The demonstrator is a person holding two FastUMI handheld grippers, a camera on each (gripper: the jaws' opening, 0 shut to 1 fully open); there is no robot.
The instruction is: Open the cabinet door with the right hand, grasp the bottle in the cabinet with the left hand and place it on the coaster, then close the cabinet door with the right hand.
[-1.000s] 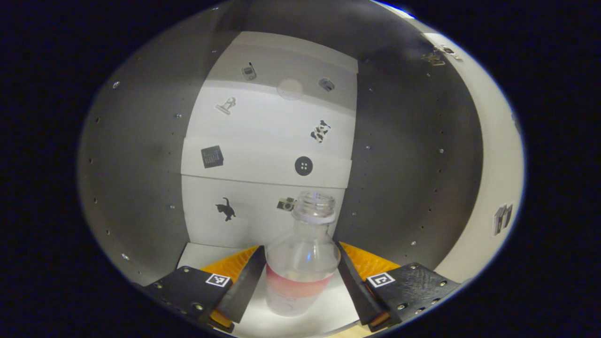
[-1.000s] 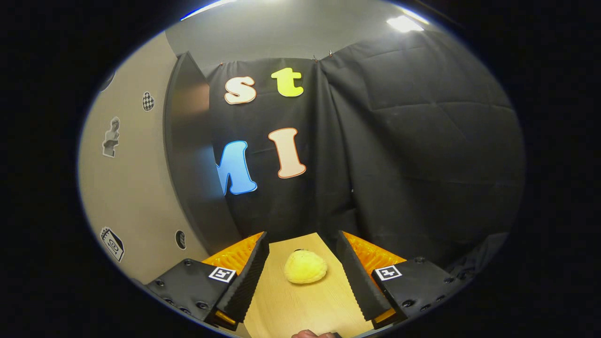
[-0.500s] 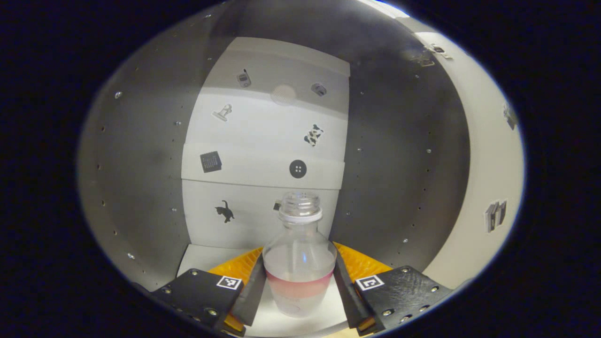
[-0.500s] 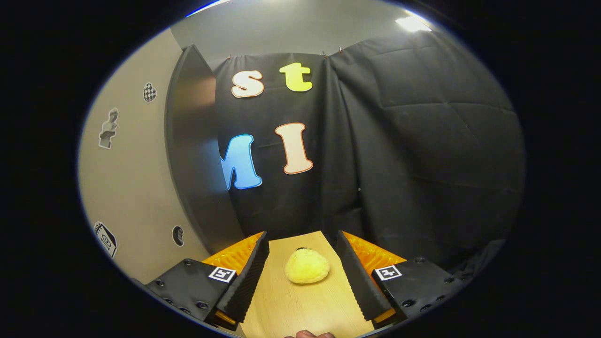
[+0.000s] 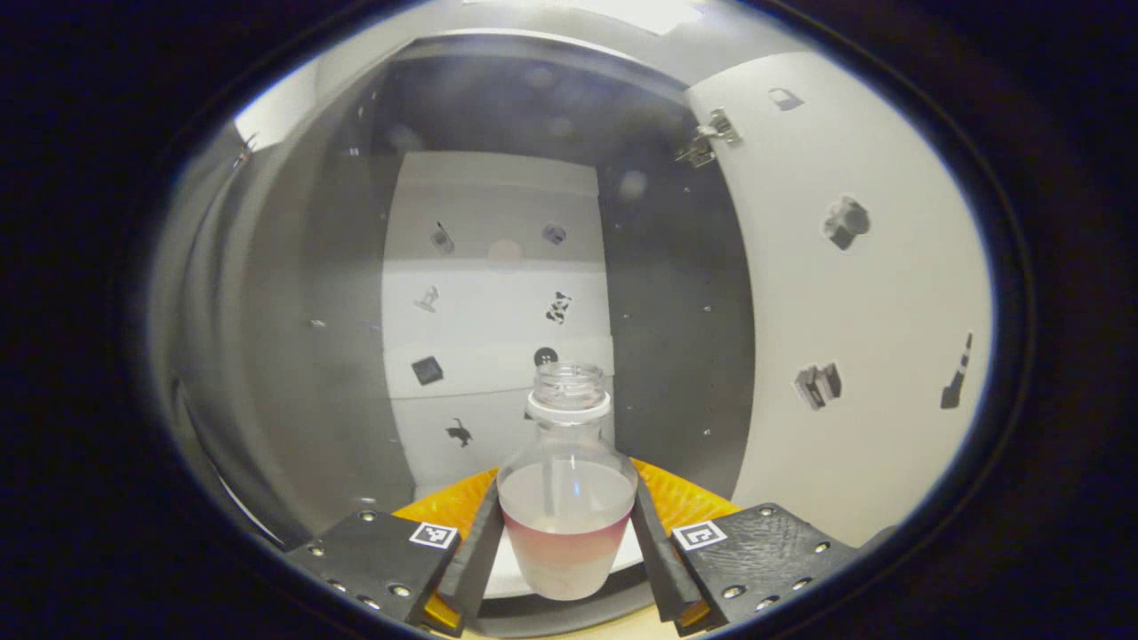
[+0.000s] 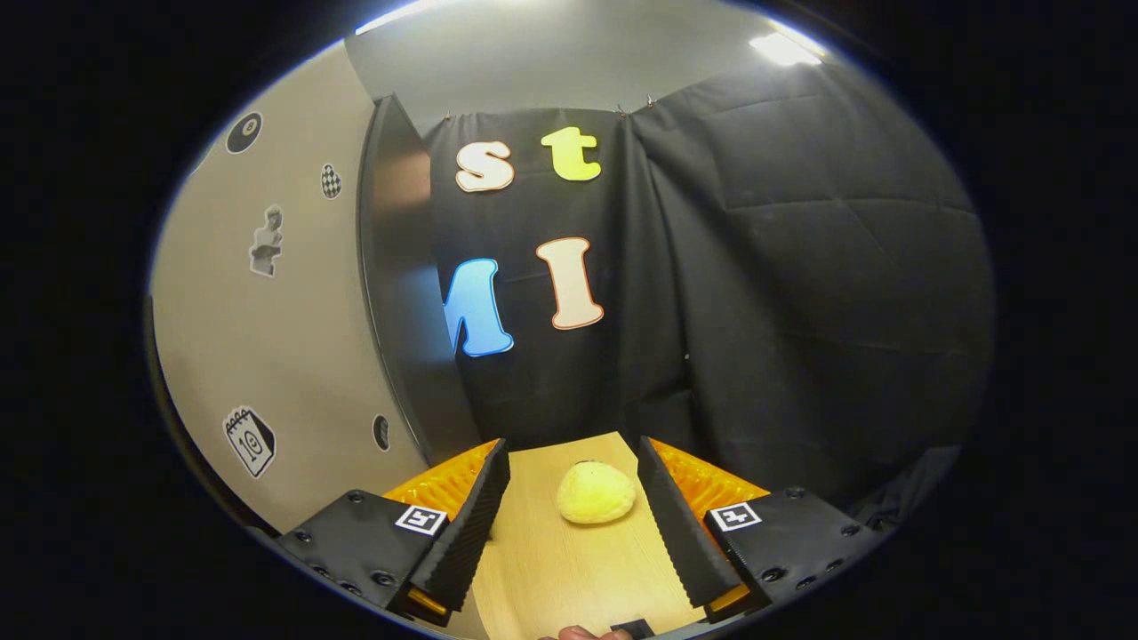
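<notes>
We are holding the bottle in the left gripper: both fingers are pressing on its lower body, one on each side. The bottle is standing upright and uncapped. It is clear, it is carrying a red band around the lower body, and a pale liquid is filling it to about the shoulder. Its base is hanging at the near edge of the white cabinet floor, so we are judging it to be lifted and on its way out of the cabinet.

The cabinet door is standing open on the right of the left gripper view, with its hinge near the top. We are therefore judging the door-opening step and the grasp to be complete. The placement on the coaster and the closing of the door are remaining. We are not identifying the coaster with certainty.

Behind the bottle, the cabinet interior is showing dark side walls and a white back panel with small stickers; we are seeing no other contents in it.

The right gripper is empty, with its fingers spread apart above the wooden surface. A yellow rounded object is lying on that surface between the fingers and farther off. The door is standing at the left of the right gripper view.
</notes>
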